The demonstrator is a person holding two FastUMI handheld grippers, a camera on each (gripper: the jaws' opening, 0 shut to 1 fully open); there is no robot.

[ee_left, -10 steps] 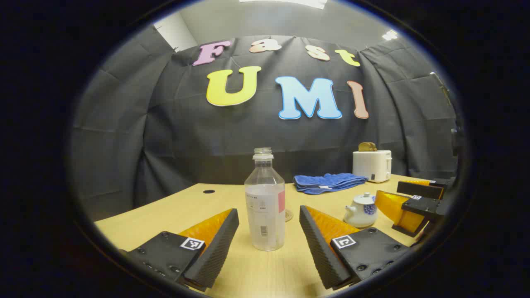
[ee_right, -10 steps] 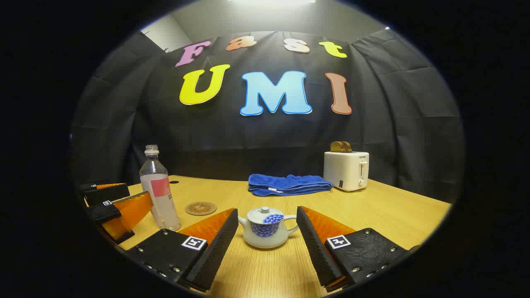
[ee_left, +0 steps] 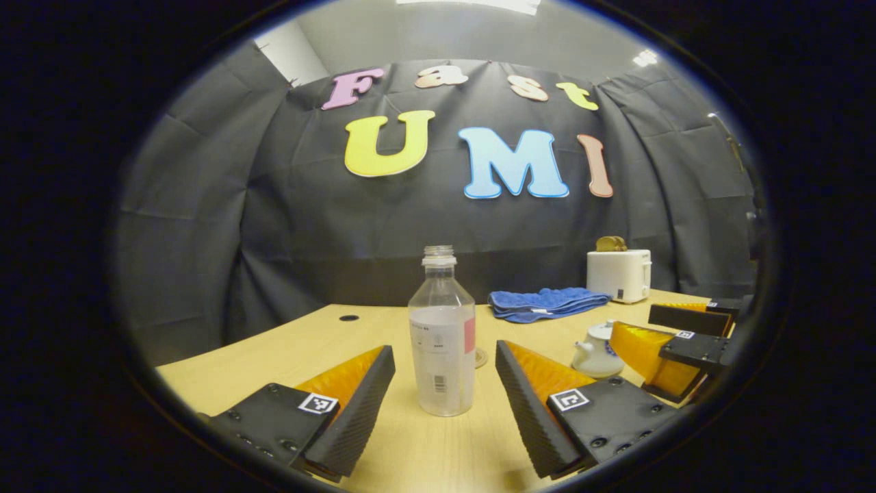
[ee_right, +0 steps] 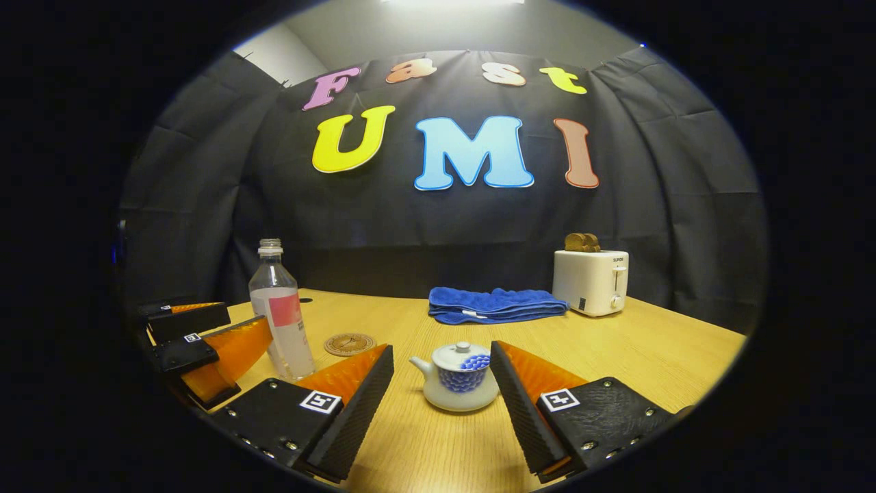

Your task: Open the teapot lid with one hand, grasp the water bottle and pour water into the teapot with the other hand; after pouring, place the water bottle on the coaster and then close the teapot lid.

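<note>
A clear uncapped water bottle [ee_left: 442, 342], part full, stands upright on the wooden table just ahead of my left gripper [ee_left: 443, 404], whose fingers are wide open on either side of it without touching. A small white teapot [ee_right: 457, 376] with a blue pattern and its lid on sits between the open fingers of my right gripper [ee_right: 441, 404]. In the left gripper view the teapot [ee_left: 597, 349] shows at the right, partly behind the right gripper [ee_left: 674, 346]. In the right gripper view the bottle [ee_right: 280, 322] stands at the left beside the left gripper [ee_right: 205, 346]. A round brown coaster [ee_right: 350, 344] lies behind the bottle.
A folded blue towel [ee_right: 496, 305] lies at the back of the table [ee_right: 650, 349]. A white toaster [ee_right: 590, 281] with bread in it stands at the back right. A small dark hole [ee_left: 349, 318] is in the tabletop at the far left.
The right gripper has shifted slightly left, so the teapot now sits more to the right between its fingers. The left gripper has barely moved.
</note>
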